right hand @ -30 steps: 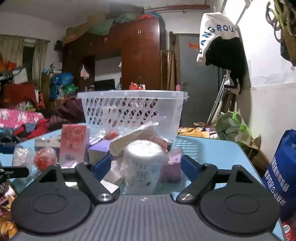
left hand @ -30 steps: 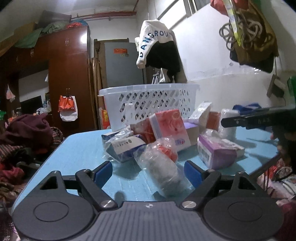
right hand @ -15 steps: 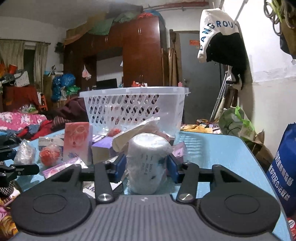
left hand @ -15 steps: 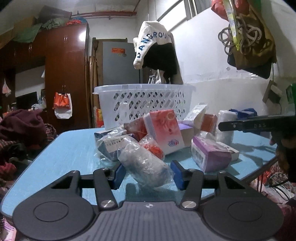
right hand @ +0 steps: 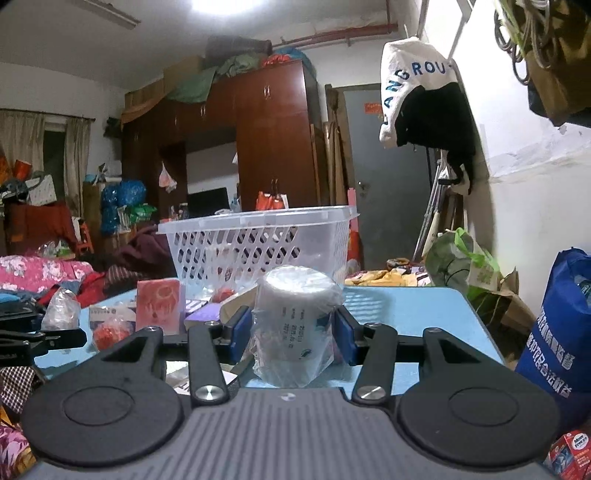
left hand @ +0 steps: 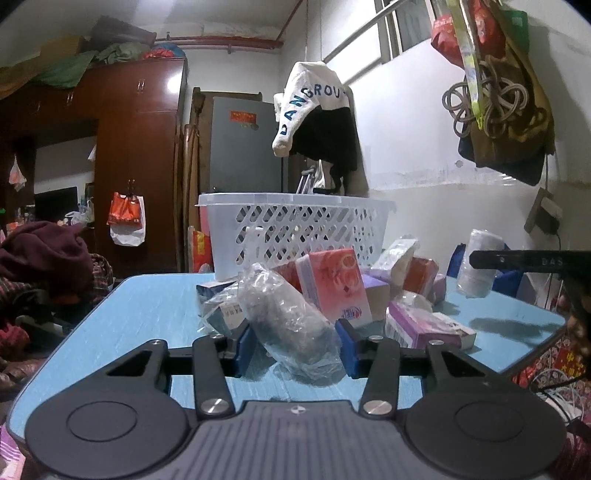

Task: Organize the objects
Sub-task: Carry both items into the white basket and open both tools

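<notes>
Dark red-brown wooden wardrobe (right hand: pixel 273 147) along the far wall, bundles of cloth and bags (right hand: pixel 236 59) stacked on top; grey door (left hand: pixel 243 147) beside it, red notice near its top. White plastered wall (left hand: pixel 417 147) on the right, carrying a hung white-and-black garment (left hand: pixel 317 122), coiled cord with bags (left hand: pixel 491 96), and a high window (left hand: pixel 406 22). Curtained window (right hand: pixel 44 162) far left, ceiling lamp (right hand: pixel 221 5) lit overhead, red pipe (right hand: pixel 332 35) under the ceiling, flowered bedding (right hand: pixel 33 266) piled low on the left.

- Left gripper (left hand: pixel 295 341), open a second ago, is now clamping and lifting the clear plastic bundle (left hand: pixel 291 325).
- Right gripper (right hand: pixel 293 334) is likewise closing on and raising the wrapped white roll (right hand: pixel 295 325).
</notes>
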Demonstrator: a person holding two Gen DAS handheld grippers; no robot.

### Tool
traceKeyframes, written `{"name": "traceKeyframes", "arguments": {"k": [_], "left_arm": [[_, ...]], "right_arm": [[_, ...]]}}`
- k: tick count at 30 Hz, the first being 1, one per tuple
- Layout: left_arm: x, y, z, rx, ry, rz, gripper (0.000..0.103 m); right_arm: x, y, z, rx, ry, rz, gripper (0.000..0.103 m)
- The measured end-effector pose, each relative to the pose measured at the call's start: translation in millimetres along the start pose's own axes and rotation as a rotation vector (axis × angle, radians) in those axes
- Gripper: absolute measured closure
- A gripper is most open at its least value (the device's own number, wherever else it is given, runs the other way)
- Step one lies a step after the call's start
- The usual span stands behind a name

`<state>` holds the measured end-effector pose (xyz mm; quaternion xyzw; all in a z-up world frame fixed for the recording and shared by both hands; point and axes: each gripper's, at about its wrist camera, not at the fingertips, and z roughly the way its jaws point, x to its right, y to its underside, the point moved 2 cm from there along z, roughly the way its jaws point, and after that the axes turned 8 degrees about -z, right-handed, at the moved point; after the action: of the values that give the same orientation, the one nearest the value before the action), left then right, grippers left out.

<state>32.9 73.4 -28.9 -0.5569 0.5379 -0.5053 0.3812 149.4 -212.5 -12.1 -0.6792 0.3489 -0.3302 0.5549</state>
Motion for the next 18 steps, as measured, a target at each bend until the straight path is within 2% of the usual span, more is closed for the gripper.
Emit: {"name": "traceKeyframes", "arguments": {"k": [6,12,15,18], "left_arm": [[2,-13,1,0.045,0.027,-0.036,0.053],[1,-24,12,0.055,0.050,-0.068,0.053],[2,-47,22,0.078,0.060,-0.076,0.053],[0,-86,43,0.099,0.066,-0.105,0.053]], "right_arm": [[5,-10,-1,0.032,0.004,0.004,0.052],[8,-19,3,0.046,-0.006,0.005,0.052],[9,-40,15,0.060,-0.034,-0.003,0.052],[3,-67,36,0.074,-0.017,-0.051,0.052]]}}
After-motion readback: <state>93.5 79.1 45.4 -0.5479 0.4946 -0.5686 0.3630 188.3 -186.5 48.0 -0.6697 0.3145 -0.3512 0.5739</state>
